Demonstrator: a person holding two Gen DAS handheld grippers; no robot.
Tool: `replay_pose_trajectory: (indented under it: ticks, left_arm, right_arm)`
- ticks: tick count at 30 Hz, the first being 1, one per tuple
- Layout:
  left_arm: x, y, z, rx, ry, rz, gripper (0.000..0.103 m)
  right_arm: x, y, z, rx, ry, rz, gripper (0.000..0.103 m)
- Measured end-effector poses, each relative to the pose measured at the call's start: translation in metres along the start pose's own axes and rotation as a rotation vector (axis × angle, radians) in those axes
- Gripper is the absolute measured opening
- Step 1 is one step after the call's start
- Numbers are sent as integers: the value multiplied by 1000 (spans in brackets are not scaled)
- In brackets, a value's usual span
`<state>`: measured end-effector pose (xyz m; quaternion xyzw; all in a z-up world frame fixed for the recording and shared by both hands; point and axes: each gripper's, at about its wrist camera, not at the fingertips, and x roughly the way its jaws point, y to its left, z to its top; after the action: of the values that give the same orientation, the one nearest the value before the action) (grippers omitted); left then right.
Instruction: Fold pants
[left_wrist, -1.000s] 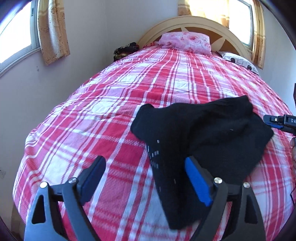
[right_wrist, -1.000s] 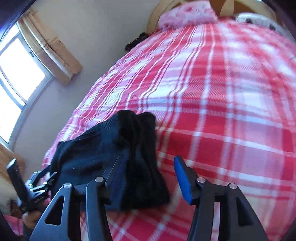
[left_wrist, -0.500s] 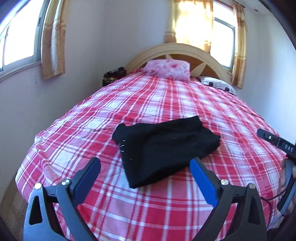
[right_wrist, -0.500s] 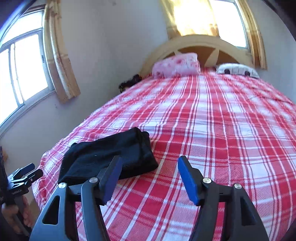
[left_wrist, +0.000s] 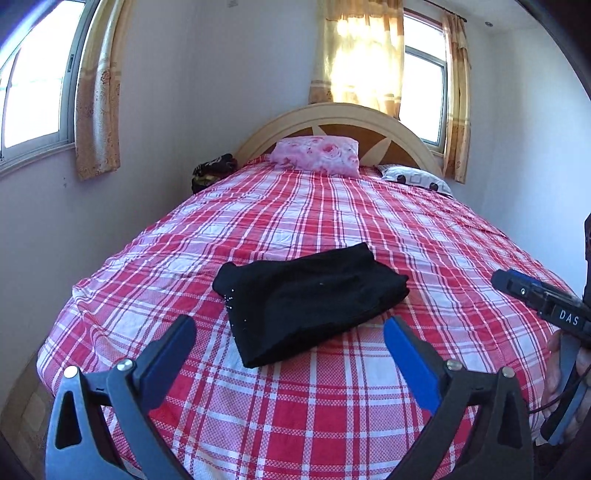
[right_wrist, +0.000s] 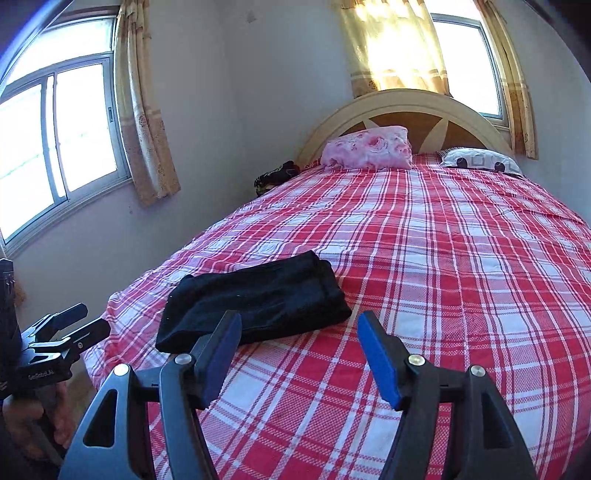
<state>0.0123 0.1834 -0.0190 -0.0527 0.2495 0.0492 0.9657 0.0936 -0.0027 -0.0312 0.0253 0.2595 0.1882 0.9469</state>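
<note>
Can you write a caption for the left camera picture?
Folded black pants lie on the red plaid bed; the opening left gripper holds nothing.

Daylight glares through the windows (left_wrist: 33, 96); frames sharp, fisheye-bent, with dark corners.

pants (left_wrist: 314, 295) folded on plaid bed (left_wrist: 332, 413) | left gripper (left_wrist: 288, 332) opening, empty | right gripper (left_wrist: 532, 295) partly visible, perhaps

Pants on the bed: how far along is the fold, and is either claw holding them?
Done, it seems: the black pants lie in a compact folded bundle on the plaid bedspread. In hand: nothing. The left claw is opening wide and the right claw is open, both empty and clear of the fabric. Left: at most tidying the looser left end.
</note>
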Motion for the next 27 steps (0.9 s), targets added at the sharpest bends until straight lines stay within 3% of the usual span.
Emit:
replay_pose_trajectory:
  ticks: [27]
  left_arm:
    - [-17, -21, 2, 21, -13, -28, 103]
  right_arm:
    - [-41, 27, -6, -54, -42, -7, 67]
